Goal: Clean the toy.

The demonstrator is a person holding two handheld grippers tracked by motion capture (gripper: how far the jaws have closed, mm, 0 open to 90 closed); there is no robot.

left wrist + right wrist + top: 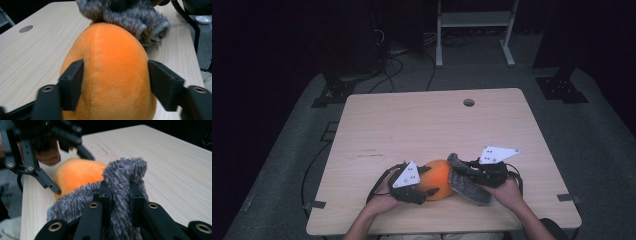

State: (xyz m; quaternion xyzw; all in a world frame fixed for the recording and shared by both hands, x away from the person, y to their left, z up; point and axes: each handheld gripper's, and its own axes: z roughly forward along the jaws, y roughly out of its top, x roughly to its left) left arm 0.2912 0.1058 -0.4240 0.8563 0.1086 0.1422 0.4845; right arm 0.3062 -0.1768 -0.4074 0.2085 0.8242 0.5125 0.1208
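Observation:
An orange plush ball (pixel 439 177) lies near the table's front edge. My left gripper (pixel 431 181) is shut on it, one jaw pressed to each side of the plush (pixel 115 62). A grey furry cloth piece (pixel 468 186) rests against the ball's right side and over its far end (pixel 125 12). My right gripper (pixel 464 170) is shut on a fold of this grey fur (pixel 123 172). The right gripper view also shows the orange ball (pixel 75 173) behind the fur, with the left gripper (pixel 70 170) straddling it. A hand holds each gripper.
The light wooden table (pixel 422 125) has a round cable hole (pixel 469 102) at its back right. Behind it stand a white frame (pixel 474 20) and dark stands, with cables on the grey floor. Table edges lie close to both forearms.

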